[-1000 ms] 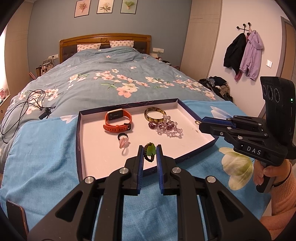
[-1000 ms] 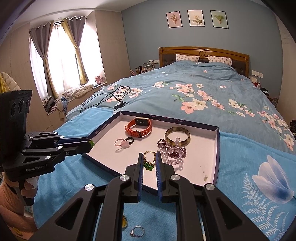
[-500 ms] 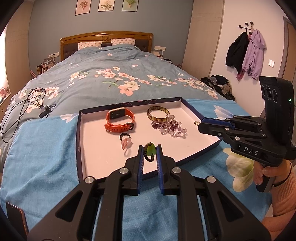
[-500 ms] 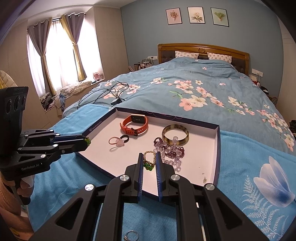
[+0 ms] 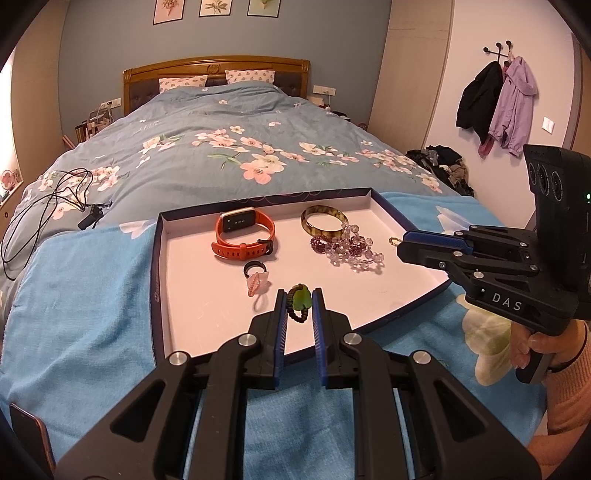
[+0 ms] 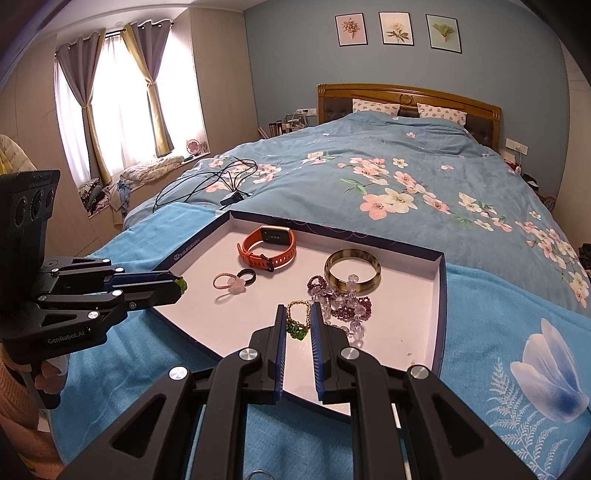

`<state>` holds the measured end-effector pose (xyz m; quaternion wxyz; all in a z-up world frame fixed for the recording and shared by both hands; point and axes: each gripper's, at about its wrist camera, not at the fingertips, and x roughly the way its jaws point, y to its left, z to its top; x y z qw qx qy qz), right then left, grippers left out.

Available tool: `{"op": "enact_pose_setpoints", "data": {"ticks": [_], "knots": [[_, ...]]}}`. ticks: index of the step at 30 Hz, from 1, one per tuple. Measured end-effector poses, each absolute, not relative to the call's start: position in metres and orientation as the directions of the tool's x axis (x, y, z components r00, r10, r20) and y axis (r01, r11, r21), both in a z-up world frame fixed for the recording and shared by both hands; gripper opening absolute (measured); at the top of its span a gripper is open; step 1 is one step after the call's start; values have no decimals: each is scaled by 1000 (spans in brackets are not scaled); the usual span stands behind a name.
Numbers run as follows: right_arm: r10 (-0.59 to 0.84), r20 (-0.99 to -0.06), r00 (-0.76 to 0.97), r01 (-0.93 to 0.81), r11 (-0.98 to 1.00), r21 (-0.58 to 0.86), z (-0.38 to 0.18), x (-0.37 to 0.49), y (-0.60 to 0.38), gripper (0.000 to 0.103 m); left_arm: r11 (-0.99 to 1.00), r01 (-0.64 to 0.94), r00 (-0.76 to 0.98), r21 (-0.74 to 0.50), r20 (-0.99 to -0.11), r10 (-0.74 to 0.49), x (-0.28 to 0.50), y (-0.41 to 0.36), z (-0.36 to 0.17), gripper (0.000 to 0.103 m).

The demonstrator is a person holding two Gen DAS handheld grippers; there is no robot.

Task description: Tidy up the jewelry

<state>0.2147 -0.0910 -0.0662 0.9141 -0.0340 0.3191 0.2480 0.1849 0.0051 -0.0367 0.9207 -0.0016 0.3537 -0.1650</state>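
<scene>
Left gripper [image 5: 299,303]: clamped on green bead ring [image 5: 300,300]; to be lowered into tray [image 5: 157,258] before release.
Right gripper [image 6: 298,325]: clamped on gold bead ring [image 6: 297,320]; likewise.

a home bedroom. a wide bed [image 5: 229,147] fills the room, spread with a blue floral duvet [image 6: 406,184] and backed by a carved wooden headboard [image 5: 216,68] with two patterned pillows [image 6: 406,109] against it. three framed botanical prints [image 6: 397,29] hang on the blue wall above. a window with tied-back curtains [image 6: 110,96] lights one side, with a cushioned sill below. on the other side, a black coat and a purple jacket [image 5: 513,103] hang from wall hooks, above a heap of clothes [image 5: 443,162] on the floor. a black charging cable [image 5: 48,206] lies across the duvet.
</scene>
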Motion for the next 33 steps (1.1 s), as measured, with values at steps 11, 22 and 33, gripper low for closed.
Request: {"op": "enact_pose_setpoints", "data": {"ticks": [11, 22, 33], "knots": [[428, -611, 666, -471, 877, 101, -70, 224, -91, 11, 947, 297, 689, -120, -660, -300, 190, 4, -39, 14], [427, -616, 662, -472, 876, 100, -72, 227, -91, 11, 949, 293, 688, -114, -665, -292, 196, 3, -42, 14], [426, -620, 659, -473, 875, 99, -74, 229, -90, 11, 951, 286, 685, -114, -670, -286, 202, 3, -45, 14]]}}
